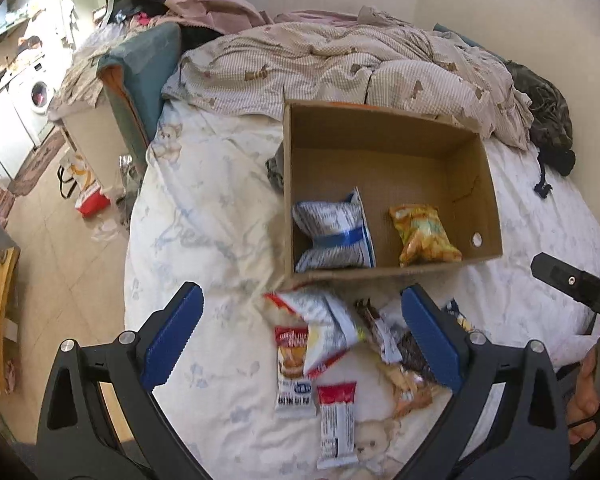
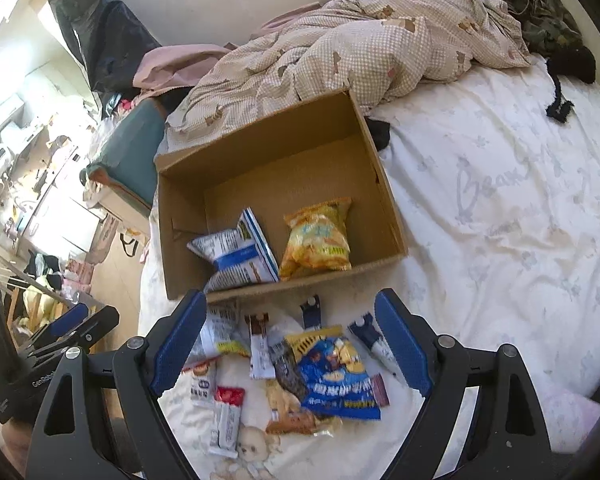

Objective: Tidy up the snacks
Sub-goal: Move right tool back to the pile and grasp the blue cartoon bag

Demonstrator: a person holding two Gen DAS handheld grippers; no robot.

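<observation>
On the bed (image 2: 500,200), just this side of the cardboard box (image 2: 384,200), we have the loose snack pile (image 2: 284,368). Both tongs gape wide and hold nothing: left tongs (image 1: 300,336), right tongs (image 2: 290,340). The blue chip bag (image 2: 336,376) sits between the right tongs' fingers, long axis roughly across them, so we judge the right the nearer pick. The red-topped bar (image 1: 336,420) lies lengthwise toward the left. Box already holds the white-blue bag (image 2: 236,252) and the yellow bag (image 2: 320,240); its near wall stands between pile and drop.

Black gripper frames (image 1: 300,336), blue serrated fingers (image 1: 172,336), silver screws
</observation>
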